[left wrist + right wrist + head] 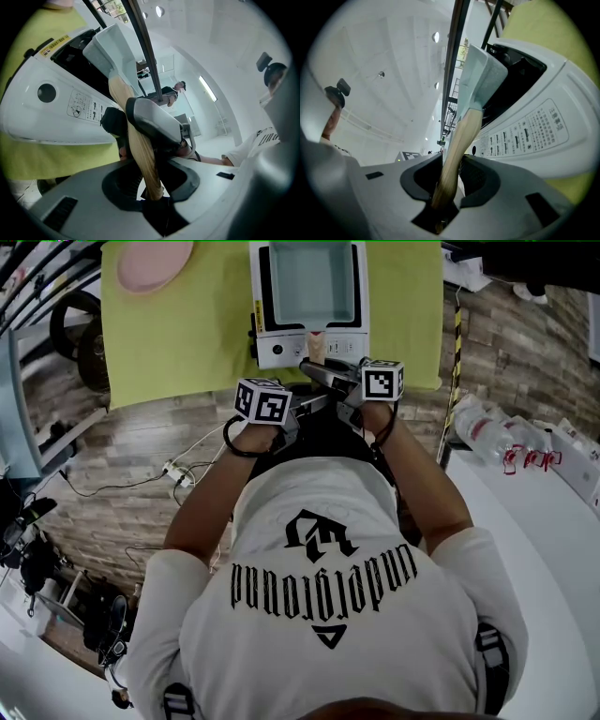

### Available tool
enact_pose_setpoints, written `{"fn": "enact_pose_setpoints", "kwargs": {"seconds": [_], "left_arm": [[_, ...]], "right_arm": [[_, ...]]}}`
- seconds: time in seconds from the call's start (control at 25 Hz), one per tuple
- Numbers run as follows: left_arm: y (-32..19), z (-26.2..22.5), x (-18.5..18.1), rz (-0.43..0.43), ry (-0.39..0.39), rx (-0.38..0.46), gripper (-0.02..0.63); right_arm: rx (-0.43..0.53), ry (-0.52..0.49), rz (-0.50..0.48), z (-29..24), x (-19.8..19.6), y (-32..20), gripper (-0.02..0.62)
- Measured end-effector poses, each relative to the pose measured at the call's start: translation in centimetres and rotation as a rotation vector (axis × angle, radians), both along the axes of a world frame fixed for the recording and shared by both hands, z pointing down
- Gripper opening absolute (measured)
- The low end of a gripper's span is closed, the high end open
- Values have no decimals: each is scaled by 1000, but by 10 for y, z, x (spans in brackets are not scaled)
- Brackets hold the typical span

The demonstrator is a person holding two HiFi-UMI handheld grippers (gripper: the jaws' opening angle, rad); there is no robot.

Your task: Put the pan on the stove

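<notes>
Head view: pan [312,282] sat over stove [265,345] at 12 o'clock. Left gripper [152,180] and right gripper [450,180] fingers [480,183] clamped handle [457,140]; best lowered level.

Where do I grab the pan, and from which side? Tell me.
Take the pan by its wooden handle from the near side: it juts over the stove's control panel toward the person and is slim, unlike the wide square body. The left hand-held gripper and right hand-held gripper clamp it there.

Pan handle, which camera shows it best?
Right gripper view: the handle runs unobstructed from the right claw up to the pan. In the left gripper view the right claw covers part of it; the head view shows only a short stub.
</notes>
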State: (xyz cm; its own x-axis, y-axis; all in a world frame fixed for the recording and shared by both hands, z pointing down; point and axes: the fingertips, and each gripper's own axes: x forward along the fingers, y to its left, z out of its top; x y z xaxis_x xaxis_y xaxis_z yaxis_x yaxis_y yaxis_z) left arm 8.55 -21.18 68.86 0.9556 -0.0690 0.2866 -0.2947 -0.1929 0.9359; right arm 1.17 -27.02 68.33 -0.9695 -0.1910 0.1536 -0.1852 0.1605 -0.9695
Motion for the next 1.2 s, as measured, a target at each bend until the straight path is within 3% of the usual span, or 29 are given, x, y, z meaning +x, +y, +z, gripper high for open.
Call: {"fn": "enact_pose_setpoints", "kwargs": {"seconds": [0.32,0.68,1.2], "left_arm": [[1,2,2,-1,1,-6,107],[-3,1,1,-30,38,-22,171],[-5,-4,-3,-47,45,-12,190]], "right_arm": [[-4,8,-10,7,0,3,127],[-22,-16,-12,4,-3,5,201],[-14,-13,15,-3,9,0,202]]}}
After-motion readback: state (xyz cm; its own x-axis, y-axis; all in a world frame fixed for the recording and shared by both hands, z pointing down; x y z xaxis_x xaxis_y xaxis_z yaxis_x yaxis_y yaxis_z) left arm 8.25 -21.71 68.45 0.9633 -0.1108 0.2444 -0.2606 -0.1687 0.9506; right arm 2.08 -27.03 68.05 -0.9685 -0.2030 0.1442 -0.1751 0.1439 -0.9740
